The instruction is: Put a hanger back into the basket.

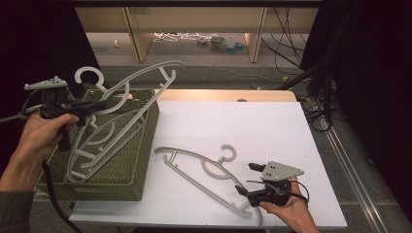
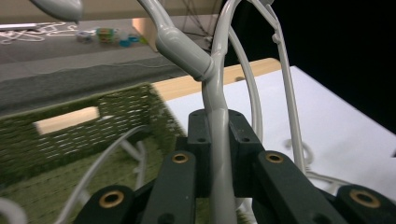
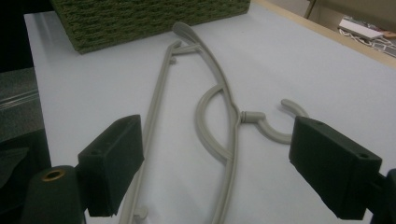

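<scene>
We have the left tongs (image 1: 99,105) up at nine o'clock over the green woven basket (image 1: 141,160), pressed together on a grey plastic hanger (image 1: 141,80). In the left gripper view the pads pinch the hanger's (image 2: 217,135) neck just below the joint where the hook meets the arms, and its grey bars fan upward past the camera. From the high view that hanger sits tilted, hook (image 1: 90,75) toward eleven o'clock and its far shoulder reaching out over the basket's rim toward one o'clock. More grey hangers (image 1: 92,150) lie inside the basket beneath it.

Down at five o'clock we hold the right tongs (image 1: 248,177) just above the white counter (image 1: 243,126), spread wide and pinching nothing. A second hanger (image 1: 204,170) lies flat on the counter in front of them, between the basket and our right hand (image 1: 286,206), its hook pointing toward one o'clock. In the right gripper view that hanger (image 3: 219,121) stretches away between the two spread pads, its hook (image 3: 275,123) curling just beside the right-hand pad, its far tip close to the basket's (image 3: 140,18) wall.
</scene>
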Motion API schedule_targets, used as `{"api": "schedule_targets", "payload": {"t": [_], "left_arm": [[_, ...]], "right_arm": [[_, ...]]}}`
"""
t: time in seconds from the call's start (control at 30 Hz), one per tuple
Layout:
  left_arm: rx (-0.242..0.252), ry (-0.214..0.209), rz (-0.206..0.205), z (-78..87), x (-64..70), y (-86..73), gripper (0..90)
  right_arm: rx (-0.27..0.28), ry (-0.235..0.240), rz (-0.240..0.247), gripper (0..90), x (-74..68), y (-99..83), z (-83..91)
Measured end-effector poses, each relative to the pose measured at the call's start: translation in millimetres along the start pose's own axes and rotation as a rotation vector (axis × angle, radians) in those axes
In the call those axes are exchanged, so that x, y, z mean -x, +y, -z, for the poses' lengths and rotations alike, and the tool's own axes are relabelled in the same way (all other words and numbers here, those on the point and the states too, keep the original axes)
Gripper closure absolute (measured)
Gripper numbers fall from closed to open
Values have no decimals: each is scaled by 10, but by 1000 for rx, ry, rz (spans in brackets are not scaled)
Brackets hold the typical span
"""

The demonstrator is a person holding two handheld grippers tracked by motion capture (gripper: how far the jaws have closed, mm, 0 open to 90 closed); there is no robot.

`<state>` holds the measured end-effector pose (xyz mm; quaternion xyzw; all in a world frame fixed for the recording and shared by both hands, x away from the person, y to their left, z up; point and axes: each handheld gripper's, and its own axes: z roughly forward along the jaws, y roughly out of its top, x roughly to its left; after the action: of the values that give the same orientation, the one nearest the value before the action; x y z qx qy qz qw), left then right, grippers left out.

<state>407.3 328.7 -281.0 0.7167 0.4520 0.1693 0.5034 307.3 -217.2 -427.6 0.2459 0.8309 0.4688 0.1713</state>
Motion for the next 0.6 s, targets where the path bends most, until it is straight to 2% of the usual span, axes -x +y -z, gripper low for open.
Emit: {"api": "schedule_targets", "payload": {"t": [0.17,0.6], "left_arm": [[-5,63,7,7,-210,-79,815],[-32,200,-56,-18,-592,-146,815]], "right_arm": [[-2,1,0,185,1,-1,0],[-7,7,1,189,9,-6,2]]}}
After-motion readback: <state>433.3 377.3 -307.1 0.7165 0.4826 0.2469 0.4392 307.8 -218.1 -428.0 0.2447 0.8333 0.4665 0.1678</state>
